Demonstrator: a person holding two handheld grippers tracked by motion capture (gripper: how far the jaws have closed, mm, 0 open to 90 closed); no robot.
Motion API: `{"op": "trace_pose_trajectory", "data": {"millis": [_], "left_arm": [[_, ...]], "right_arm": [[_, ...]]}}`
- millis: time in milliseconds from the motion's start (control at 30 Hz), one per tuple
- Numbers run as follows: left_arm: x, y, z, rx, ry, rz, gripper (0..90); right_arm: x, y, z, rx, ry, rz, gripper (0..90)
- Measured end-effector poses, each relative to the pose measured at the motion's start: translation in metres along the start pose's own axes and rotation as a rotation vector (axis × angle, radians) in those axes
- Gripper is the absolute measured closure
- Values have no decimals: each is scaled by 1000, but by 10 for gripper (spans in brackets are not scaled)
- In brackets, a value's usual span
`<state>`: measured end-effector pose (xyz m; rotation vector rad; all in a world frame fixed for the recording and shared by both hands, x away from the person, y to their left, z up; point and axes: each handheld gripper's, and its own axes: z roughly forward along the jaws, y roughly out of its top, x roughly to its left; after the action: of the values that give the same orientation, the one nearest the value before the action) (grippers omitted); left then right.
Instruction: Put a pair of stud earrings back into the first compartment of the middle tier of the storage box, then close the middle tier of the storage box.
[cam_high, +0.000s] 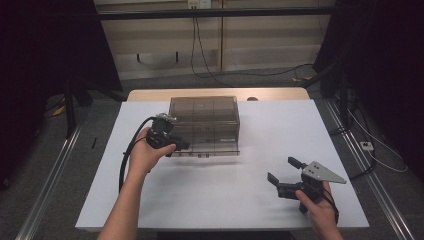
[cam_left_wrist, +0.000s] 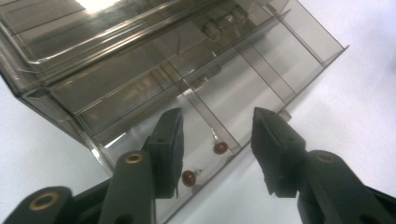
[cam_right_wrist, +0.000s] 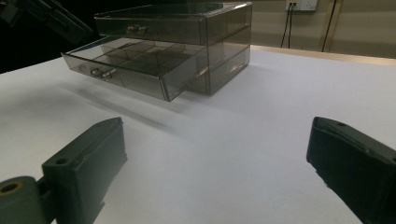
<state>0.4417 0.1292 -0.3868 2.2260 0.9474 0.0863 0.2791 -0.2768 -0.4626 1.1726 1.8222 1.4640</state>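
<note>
Left tool (cam_high: 176, 141): frame centre-left, at the pulled-out drawer (cam_high: 212, 150) of the smoked box (cam_high: 204, 117); released, nothing between the jaws.
Right tool (cam_high: 284, 172): lower right, released above the table (cam_high: 225, 195).
Left gripper view: two red beads (cam_left_wrist: 220, 147) in the drawer.

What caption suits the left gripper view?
Open hand-held gripper poised over two red earrings in a smoky plastic drawer.
</note>
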Motion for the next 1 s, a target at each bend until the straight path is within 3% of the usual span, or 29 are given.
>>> {"op": "trace_pose_trajectory", "data": {"millis": [300, 533, 667, 800, 1000], "left_arm": [[-17, -1, 2, -29, -54, 56, 368], [-25, -1, 3, -37, -65, 75, 348], [-26, -2, 3, -49, -104, 62, 460], [-27, -4, 4, -38, -133, 59, 695], [-29, -10, 9, -22, -146, 78, 842]], "right_arm": [[0, 0, 0, 4, 0, -1, 44], [0, -1, 0, 8, 2, -16, 45], [0, 0, 0, 1, -1, 1, 44], [0, 0, 0, -1, -2, 0, 44], [-1, 0, 1, 4, 0, -8, 44]]}}
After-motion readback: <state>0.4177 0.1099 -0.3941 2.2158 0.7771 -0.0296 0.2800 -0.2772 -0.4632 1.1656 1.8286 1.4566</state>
